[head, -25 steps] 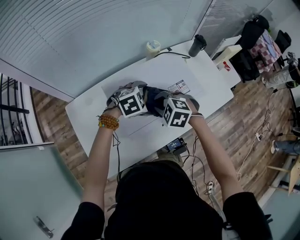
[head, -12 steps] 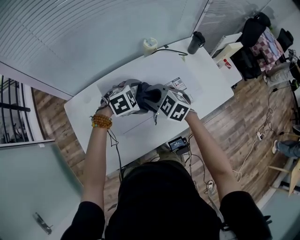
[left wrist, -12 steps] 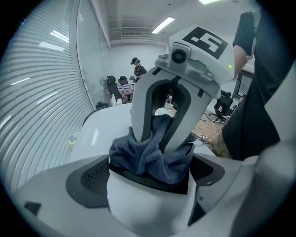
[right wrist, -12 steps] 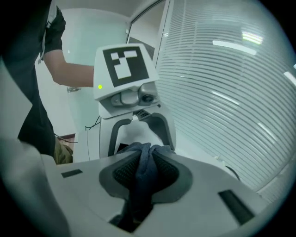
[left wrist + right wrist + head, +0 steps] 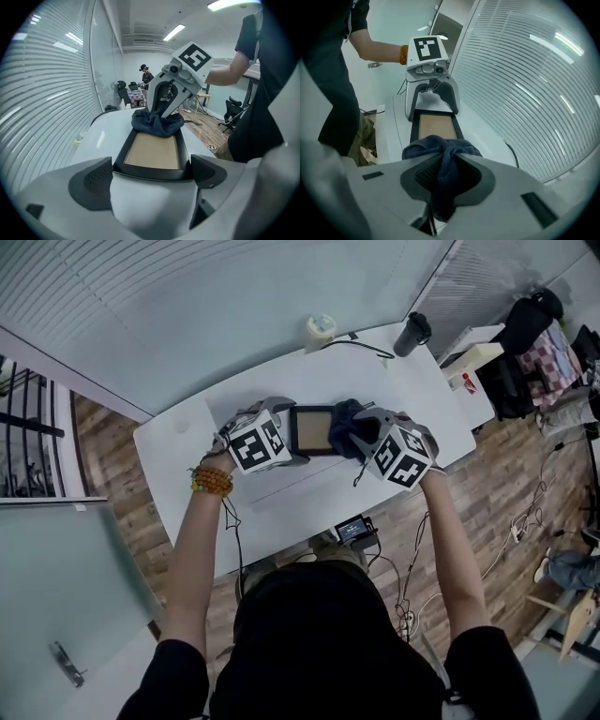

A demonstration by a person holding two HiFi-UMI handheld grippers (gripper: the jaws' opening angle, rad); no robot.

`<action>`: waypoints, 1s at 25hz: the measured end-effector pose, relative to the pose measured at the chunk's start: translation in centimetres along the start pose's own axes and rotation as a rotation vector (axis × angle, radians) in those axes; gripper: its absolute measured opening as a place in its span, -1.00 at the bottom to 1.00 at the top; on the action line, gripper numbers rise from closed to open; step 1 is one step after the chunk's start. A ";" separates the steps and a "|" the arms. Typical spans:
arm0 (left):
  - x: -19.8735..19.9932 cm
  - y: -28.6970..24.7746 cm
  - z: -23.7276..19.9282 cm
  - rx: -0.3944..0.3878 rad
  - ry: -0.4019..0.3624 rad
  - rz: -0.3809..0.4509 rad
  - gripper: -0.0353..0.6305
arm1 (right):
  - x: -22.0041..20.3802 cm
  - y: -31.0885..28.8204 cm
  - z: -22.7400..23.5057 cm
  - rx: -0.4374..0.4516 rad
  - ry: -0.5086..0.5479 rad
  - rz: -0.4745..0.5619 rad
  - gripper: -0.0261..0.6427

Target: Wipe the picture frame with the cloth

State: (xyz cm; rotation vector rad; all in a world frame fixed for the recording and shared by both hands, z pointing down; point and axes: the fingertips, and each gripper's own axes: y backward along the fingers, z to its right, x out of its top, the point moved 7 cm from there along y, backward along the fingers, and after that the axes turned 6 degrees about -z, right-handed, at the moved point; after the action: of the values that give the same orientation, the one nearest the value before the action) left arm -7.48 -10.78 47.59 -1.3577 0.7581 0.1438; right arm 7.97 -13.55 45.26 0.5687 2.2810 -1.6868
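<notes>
The picture frame (image 5: 309, 430), black with a tan panel, lies flat on the white table (image 5: 187, 465). My left gripper (image 5: 287, 442) is shut on its left end. In the left gripper view the frame's near edge (image 5: 152, 171) sits between the two pads. My right gripper (image 5: 364, 435) is shut on a bunched dark blue cloth (image 5: 345, 426), which rests on the frame's right end. In the right gripper view the cloth (image 5: 440, 147) fills the jaws, with the frame (image 5: 436, 127) and the left gripper (image 5: 433, 101) beyond it.
A roll of tape (image 5: 321, 329), a dark cup (image 5: 412, 334) and a black cable (image 5: 361, 345) lie at the table's far edge. A small device (image 5: 354, 529) sits below the near edge. Chairs draped with clothes (image 5: 539, 329) stand at the far right.
My right gripper has slid the cloth to the right along the frame, away from the left gripper, and the tan panel now shows. The left gripper has stayed on the frame's end.
</notes>
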 end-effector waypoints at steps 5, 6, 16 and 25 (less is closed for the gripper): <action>-0.2 -1.1 -0.4 0.003 -0.004 0.028 0.70 | 1.8 -1.9 -0.6 0.056 0.092 -0.074 -0.78; -0.4 -1.4 -0.5 0.009 -0.009 0.041 0.70 | 2.0 -2.1 -0.5 0.079 0.103 -0.094 -0.78; -0.2 -1.1 -0.4 0.000 -0.001 0.031 0.70 | 3.5 -2.8 -0.2 0.155 0.140 -0.106 -0.78; -0.7 -1.8 -0.6 -0.083 0.074 -0.029 0.71 | 6.3 -3.8 -0.6 0.189 0.239 -0.111 -0.78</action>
State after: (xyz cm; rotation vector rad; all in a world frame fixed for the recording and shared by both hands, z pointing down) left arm -7.32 -11.55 49.40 -1.4588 0.8006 0.1034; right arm 0.66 -12.98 46.09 0.7312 2.3665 -2.0012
